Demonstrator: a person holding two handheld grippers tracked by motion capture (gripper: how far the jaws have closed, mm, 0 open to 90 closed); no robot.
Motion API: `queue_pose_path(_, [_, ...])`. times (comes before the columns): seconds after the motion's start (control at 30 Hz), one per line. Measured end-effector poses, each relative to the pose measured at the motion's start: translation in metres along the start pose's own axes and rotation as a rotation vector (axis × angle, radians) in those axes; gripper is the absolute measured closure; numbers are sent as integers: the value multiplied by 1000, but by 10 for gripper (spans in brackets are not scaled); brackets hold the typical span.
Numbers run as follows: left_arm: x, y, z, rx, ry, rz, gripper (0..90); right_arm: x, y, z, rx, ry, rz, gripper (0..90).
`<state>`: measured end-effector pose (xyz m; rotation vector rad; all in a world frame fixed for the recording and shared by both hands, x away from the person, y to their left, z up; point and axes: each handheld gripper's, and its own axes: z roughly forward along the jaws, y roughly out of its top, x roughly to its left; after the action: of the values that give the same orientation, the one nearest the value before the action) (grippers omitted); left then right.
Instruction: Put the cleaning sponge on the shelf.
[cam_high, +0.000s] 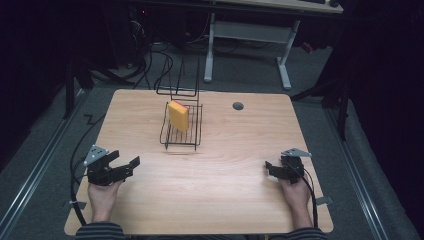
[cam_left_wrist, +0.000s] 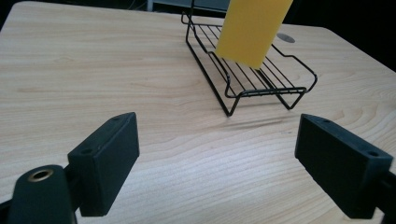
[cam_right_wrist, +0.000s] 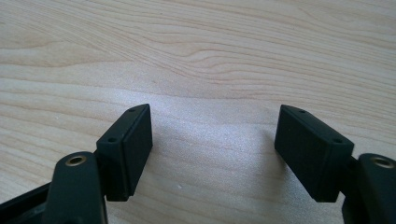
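Observation:
A yellow sponge (cam_high: 178, 115) with a thin red top edge stands upright in a black wire rack (cam_high: 182, 131) at the middle back of the wooden table (cam_high: 220, 200). My left gripper (cam_high: 126, 164) rests open near the front left of the table, with nothing between its jaws. Along its jaws I see the rack (cam_left_wrist: 261, 88) and the sponge (cam_left_wrist: 252, 30) ahead and a little right. At the front right my right gripper (cam_high: 269, 167) is open too, pointing down at bare wood (cam_right_wrist: 210, 70).
A second black wire frame (cam_high: 180, 80) stands at the table's back edge behind the rack. A dark round grommet (cam_high: 238, 106) sits in the table at the back right. A white-legged desk (cam_high: 250, 35) stands beyond the table.

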<state>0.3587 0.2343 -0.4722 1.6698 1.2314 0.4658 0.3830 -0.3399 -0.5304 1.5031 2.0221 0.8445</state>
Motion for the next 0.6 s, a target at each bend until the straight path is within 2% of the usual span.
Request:
queue_pose_path(0.13, [0,-4,4,16,-3,-9,143,0,0,0,1,0,2,281])
queue_pose_path(0.6, [-2,-12,21,70,6,2,144,0,0,0,1,1,-1,281])
